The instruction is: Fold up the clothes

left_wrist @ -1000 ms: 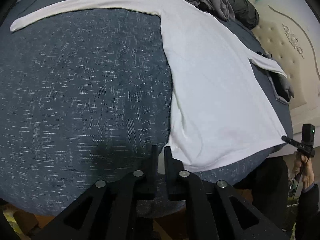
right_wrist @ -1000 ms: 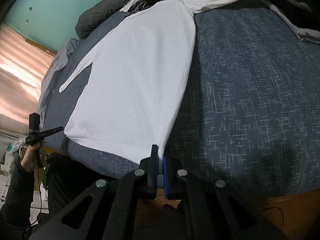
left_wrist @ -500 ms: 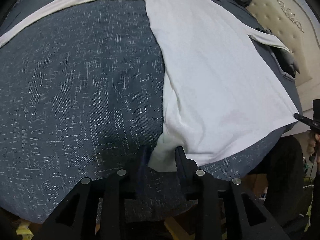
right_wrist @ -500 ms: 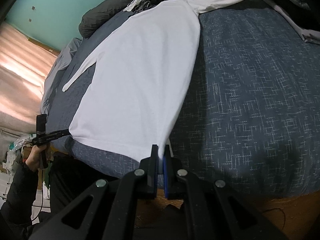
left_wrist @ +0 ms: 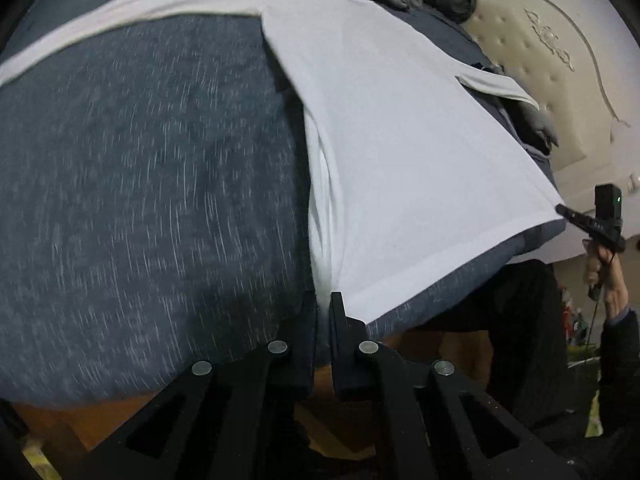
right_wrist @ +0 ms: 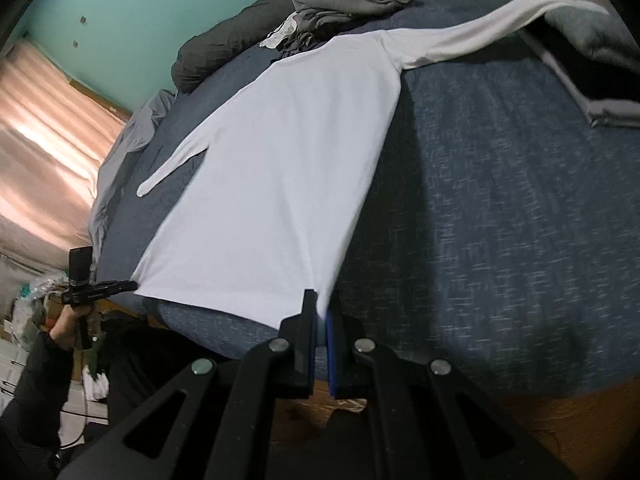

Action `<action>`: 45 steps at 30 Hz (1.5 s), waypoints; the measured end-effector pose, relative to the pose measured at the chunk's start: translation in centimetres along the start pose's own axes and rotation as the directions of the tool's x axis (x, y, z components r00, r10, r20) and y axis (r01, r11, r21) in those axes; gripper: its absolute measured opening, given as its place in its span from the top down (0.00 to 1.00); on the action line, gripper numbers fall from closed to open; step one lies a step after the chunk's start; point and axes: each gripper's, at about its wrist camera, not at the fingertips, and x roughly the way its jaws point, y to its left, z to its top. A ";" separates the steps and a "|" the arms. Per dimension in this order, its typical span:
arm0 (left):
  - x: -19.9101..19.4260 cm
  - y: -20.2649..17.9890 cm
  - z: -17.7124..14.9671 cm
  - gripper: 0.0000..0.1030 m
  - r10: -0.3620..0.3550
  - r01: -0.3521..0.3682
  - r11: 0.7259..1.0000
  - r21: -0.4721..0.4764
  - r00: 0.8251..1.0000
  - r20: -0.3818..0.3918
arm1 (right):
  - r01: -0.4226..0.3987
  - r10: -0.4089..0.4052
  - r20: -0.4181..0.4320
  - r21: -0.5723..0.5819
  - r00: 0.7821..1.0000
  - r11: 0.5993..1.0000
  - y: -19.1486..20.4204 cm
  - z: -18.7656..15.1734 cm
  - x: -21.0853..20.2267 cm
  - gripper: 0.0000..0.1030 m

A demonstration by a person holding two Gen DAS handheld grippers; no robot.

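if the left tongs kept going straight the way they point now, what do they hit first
The left tongs are shut on the white shirt's hem corner, so shirt fabric lies directly ahead, and the blue bedspread is probably right beneath it; depth is unclear.

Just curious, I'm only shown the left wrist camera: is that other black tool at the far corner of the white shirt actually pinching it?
Observer: Yes. In the right wrist view the right gripper is shut on the hem corner of the white shirt.
Operator: What is behind the shirt on that side?
Observer: A turquoise wall and pink curtains.
Operator: Any other laundry there?
Observer: A folded grey garment lies near the shirt's long sleeve.
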 end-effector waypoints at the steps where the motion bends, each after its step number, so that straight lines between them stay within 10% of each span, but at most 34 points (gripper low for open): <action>1: 0.4 0.4 -0.2 0.94 -0.010 0.010 1.000 -0.020 1.000 -0.005 | 0.009 -0.009 -0.006 0.002 1.000 1.000 -0.2 0.0 0.1 0.96; 11: 3.1 2.7 0.6 0.85 0.013 -0.019 0.992 -0.128 0.999 -0.048 | 0.014 -0.011 -0.059 0.047 0.998 0.999 -2.4 -1.9 3.2 0.96; 17: 1.9 3.2 5.0 0.67 0.002 0.010 0.984 -0.176 0.998 0.063 | 0.001 0.002 -0.056 0.064 0.998 0.998 -3.5 -1.5 3.3 0.96; 29: 7.4 2.0 12.1 0.66 -0.007 0.020 0.983 -0.182 0.998 0.067 | -0.007 0.012 -0.064 0.077 0.998 0.997 -3.8 -1.6 3.3 0.96; 32: 7.5 2.3 12.6 0.72 -0.018 0.035 0.982 -0.187 0.995 0.096 | -0.008 0.013 -0.064 0.074 0.998 0.997 -3.8 -1.6 3.3 0.96; 34: 7.2 2.5 12.7 0.98 -0.013 0.032 0.983 -0.183 0.994 0.107 | -0.008 0.013 -0.064 0.072 0.998 0.997 -3.8 -1.5 3.3 0.96; 45: 4.2 1.7 12.8 0.99 -0.079 0.102 0.987 -0.121 0.981 0.180 | 0.041 -0.031 -0.132 0.075 0.991 0.996 -4.3 -1.2 4.3 0.95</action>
